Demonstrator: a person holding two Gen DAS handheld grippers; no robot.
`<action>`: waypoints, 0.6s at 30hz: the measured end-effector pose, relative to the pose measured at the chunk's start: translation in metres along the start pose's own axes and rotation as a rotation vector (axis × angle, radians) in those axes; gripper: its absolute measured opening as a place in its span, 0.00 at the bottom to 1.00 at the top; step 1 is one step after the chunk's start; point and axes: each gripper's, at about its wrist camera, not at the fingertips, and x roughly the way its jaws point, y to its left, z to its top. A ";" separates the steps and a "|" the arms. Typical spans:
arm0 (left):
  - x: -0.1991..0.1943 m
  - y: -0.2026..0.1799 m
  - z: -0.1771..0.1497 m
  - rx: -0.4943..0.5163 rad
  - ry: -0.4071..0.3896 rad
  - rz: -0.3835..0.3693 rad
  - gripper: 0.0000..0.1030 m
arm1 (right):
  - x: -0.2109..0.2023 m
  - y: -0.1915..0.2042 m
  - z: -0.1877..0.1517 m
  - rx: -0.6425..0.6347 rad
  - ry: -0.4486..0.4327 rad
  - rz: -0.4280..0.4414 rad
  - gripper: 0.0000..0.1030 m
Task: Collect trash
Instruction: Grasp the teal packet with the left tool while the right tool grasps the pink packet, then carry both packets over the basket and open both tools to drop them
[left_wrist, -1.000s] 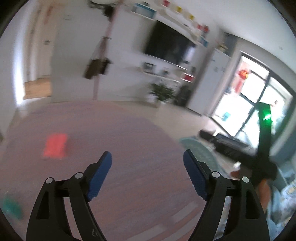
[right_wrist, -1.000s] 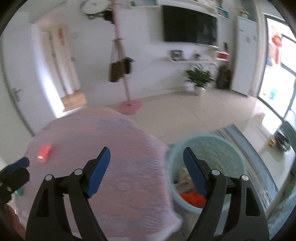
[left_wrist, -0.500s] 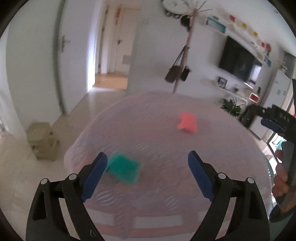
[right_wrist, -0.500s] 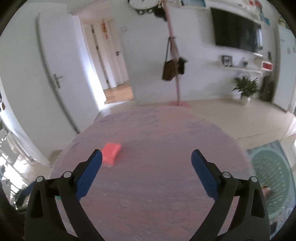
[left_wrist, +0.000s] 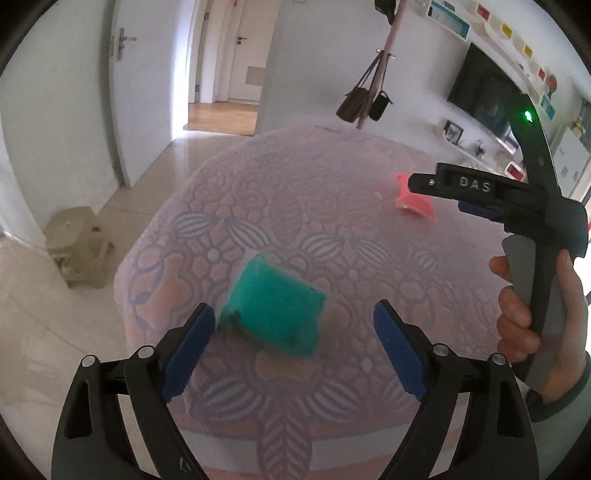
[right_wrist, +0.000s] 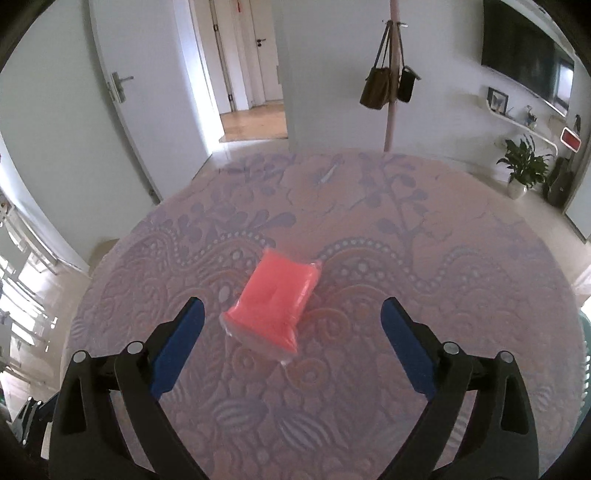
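On the round table (left_wrist: 369, 258), draped in a pink embossed cloth, two sealed packets lie well apart. Left gripper (left_wrist: 293, 330) hovers with its blue pads spread wide and empty, and the green packet (left_wrist: 275, 304) sits right between them on the cloth, a touch blurred, close to the left pad but whether it touches is hard to tell. Over to the right gripper (right_wrist: 291, 326): its tongs are also wide apart, nothing clamped, with the red packet (right_wrist: 275, 301) lying flat on the cloth between the tips, nearer the left pad, not touched by either. From the left wrist view that red packet (left_wrist: 413, 199) shows farther back on the table, partly hidden behind the right gripper's black body, which the person's hand (left_wrist: 524, 306) grips by the handle. Nothing lies between either packet and the open tongs around it. Around the table: a beige stool (left_wrist: 79, 251) on the tiled floor to the left, a pink coat stand (right_wrist: 391, 74) with two bags hanging just behind the far rim, a white door (right_wrist: 110, 92) ajar, a wall-mounted TV (right_wrist: 524, 51), and a potted plant (right_wrist: 522, 166) by the far wall. A sliver of teal basket (right_wrist: 585, 354) peeks past the table's right edge.
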 end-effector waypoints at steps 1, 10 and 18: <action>0.001 -0.001 0.001 0.007 0.003 0.010 0.78 | 0.004 0.001 0.000 0.001 0.008 0.004 0.80; 0.000 -0.005 -0.005 0.029 -0.009 0.047 0.51 | 0.014 0.001 -0.005 0.008 0.015 -0.002 0.47; -0.013 -0.003 -0.003 -0.023 -0.053 -0.036 0.46 | -0.002 -0.010 -0.007 0.040 -0.053 0.019 0.44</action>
